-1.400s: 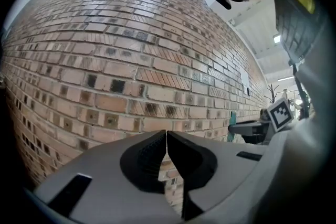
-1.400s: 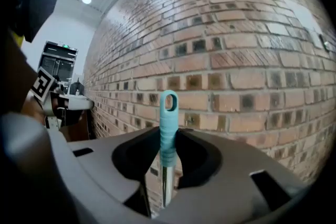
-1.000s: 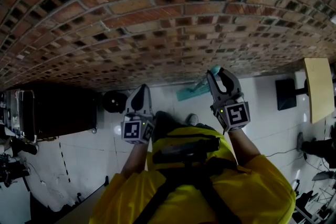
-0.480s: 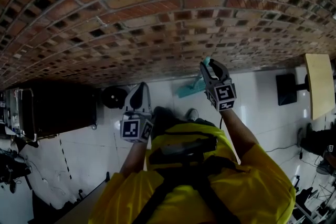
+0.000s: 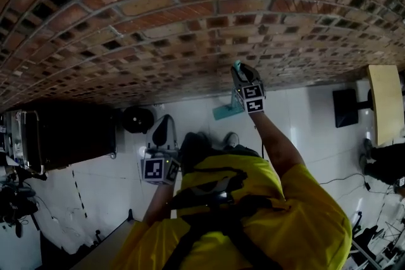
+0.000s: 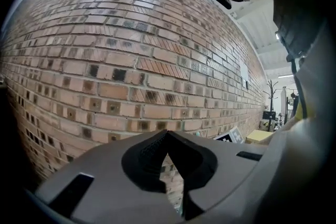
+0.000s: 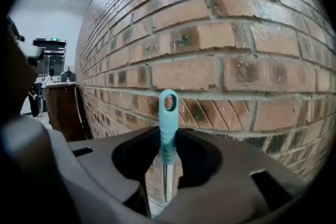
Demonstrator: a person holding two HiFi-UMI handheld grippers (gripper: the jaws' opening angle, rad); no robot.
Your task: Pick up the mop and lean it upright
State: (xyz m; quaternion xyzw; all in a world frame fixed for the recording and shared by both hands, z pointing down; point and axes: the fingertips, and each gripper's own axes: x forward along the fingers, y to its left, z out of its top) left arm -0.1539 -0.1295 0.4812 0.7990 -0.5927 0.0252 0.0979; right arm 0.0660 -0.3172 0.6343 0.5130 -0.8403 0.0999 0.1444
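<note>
The mop has a teal flat head (image 5: 224, 112) on the white floor at the foot of the brick wall (image 5: 190, 22). Its metal handle ends in a teal grip with a hanging loop (image 7: 168, 105). My right gripper (image 5: 243, 74) is shut on that teal grip (image 5: 237, 65), close to the bricks, and the mop stands nearly upright. In the right gripper view the grip (image 7: 168, 136) sits between the jaws, the loop poking out above them. My left gripper (image 5: 163, 131) hangs lower at the left, shut and empty (image 6: 168, 136), pointing at the wall.
A dark cabinet (image 5: 69, 136) stands against the wall at the left, with a black round object (image 5: 138, 118) beside it. At the right are a pale wooden tabletop (image 5: 384, 104) and a black base (image 5: 345, 110). White tiled floor lies under my feet.
My right gripper has carried the mop's handle top up and left, closer to the brick wall, and the mop stands steeper. The left gripper has sunk lower.
</note>
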